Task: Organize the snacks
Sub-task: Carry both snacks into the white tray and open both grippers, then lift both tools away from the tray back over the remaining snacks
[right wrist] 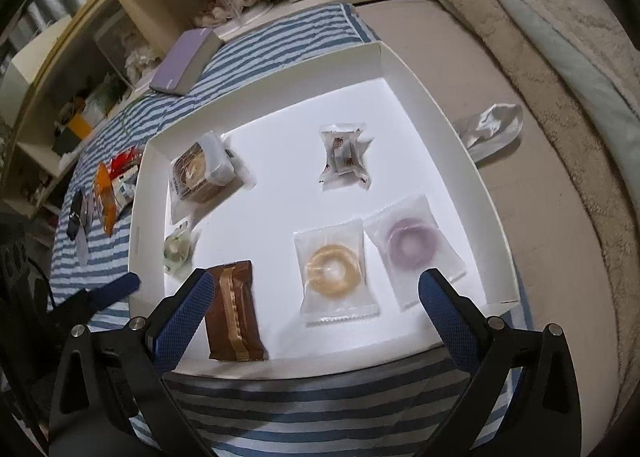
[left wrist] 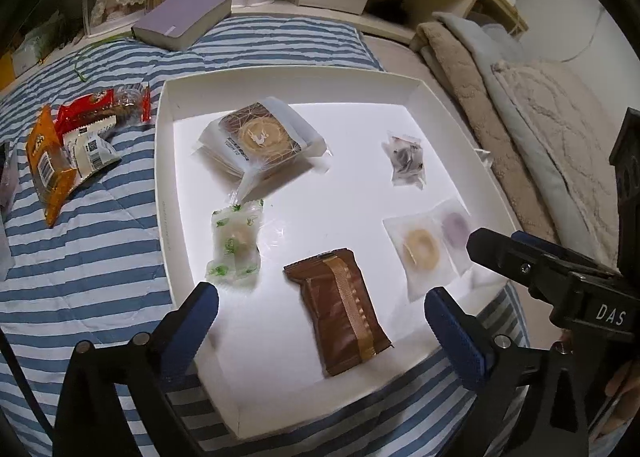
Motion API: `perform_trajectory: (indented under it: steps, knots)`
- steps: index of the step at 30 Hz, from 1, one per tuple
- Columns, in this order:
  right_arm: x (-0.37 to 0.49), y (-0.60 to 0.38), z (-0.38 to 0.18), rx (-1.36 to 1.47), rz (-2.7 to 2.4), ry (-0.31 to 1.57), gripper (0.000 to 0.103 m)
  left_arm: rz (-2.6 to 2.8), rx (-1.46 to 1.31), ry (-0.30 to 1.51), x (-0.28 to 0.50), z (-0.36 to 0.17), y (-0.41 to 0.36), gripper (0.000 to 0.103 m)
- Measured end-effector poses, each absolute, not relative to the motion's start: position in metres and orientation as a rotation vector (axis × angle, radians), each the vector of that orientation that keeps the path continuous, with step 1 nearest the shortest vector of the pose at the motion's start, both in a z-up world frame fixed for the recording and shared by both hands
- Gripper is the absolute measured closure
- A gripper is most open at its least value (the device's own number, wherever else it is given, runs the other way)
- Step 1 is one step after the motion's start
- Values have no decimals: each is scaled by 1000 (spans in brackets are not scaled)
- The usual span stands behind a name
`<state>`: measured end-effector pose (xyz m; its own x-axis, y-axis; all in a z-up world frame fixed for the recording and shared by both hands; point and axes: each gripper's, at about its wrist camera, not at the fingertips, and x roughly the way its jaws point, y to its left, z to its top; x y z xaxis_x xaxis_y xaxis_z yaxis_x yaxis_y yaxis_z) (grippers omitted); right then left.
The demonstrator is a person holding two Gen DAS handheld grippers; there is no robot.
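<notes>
A white shallow box (left wrist: pixel 164 161) (right wrist: pixel 424 89) lies on a blue striped quilt and holds several snacks. Inside are a brown wrapped bar (left wrist: pixel 338 309) (right wrist: pixel 234 309), a green-printed packet (left wrist: pixel 236 243) (right wrist: pixel 176 247), a boxed mooncake in clear wrap (left wrist: pixel 260 141) (right wrist: pixel 200 173), a small dark-candy bag (left wrist: pixel 404 159) (right wrist: pixel 346 157), a yellow ring packet (left wrist: pixel 420 251) (right wrist: pixel 334 271) and a purple ring packet (left wrist: pixel 456 225) (right wrist: pixel 410 243). My left gripper (left wrist: pixel 322 323) is open and empty above the brown bar. My right gripper (right wrist: pixel 316 299) is open and empty above the box's near edge.
Loose snacks lie on the quilt left of the box: an orange packet (left wrist: pixel 46 165) (right wrist: pixel 105 193), red packets (left wrist: pixel 86 109) and a white one (left wrist: pixel 90 147). A purple book (left wrist: pixel 184 15) (right wrist: pixel 186 61) lies farther back. Folded blankets (left wrist: pixel 540 137) and a crumpled wrapper (right wrist: pixel 494 127) are right.
</notes>
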<state>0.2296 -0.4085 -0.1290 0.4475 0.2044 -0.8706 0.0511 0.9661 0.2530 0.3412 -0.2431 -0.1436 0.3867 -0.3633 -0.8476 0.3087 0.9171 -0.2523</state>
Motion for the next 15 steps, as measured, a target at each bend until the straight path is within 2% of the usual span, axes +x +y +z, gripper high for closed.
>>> perform_trajectory:
  steps: [15]
  knots:
    - [215,-402,-114,202,68,1075,0,-413,-35,1048,320,-112,-223,0]
